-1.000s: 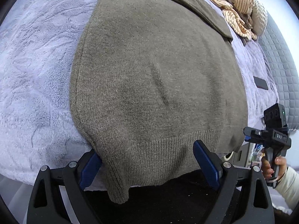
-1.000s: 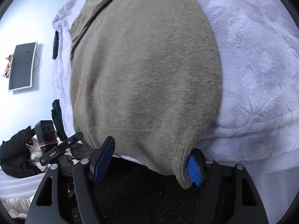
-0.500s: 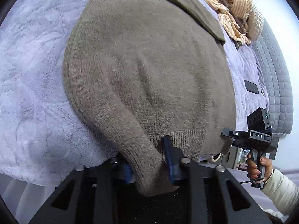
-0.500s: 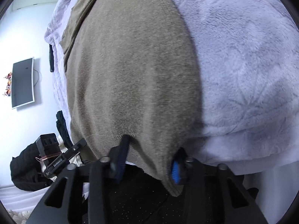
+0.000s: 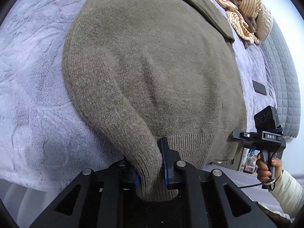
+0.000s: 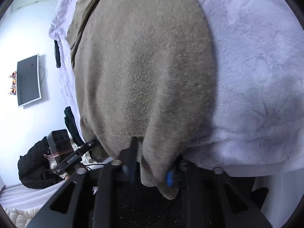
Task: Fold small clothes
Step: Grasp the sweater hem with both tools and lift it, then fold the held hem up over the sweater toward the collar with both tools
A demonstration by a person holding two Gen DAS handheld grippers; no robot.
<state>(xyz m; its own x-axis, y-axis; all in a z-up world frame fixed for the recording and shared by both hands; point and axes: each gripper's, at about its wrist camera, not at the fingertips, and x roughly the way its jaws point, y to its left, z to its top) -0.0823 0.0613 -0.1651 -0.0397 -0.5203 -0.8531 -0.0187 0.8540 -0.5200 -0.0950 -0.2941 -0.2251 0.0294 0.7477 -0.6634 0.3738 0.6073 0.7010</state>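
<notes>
A brown knitted sweater [image 5: 152, 66] lies spread on a pale lilac fleece blanket [image 5: 28, 76], its ribbed hem nearest me. My left gripper [image 5: 150, 172] has its jaws closing on the hem's left corner, the cloth bunched tight between the blue pads [image 5: 167, 163]. In the right wrist view the same sweater [image 6: 142, 66] has its other hem corner between the jaws of my right gripper [image 6: 151, 171]. Those jaws are opening, though the cloth still sits pinched between them in a blurred picture. The left view also shows the right gripper's body [image 5: 266, 138], held by a hand [image 5: 263, 169].
A heap of striped beige clothes [image 5: 243, 5] lies at the bed's far end by a grey quilted headboard [image 5: 281, 76]. A dark phone [image 5: 259, 89] rests on the blanket right of the sweater. A wall screen [image 6: 28, 79] and a black jacket [image 6: 34, 171] are off the bed's left.
Both grippers went from wide open around the hem corners to closed on them. The cloth at each corner has bunched up into a ridge.
</notes>
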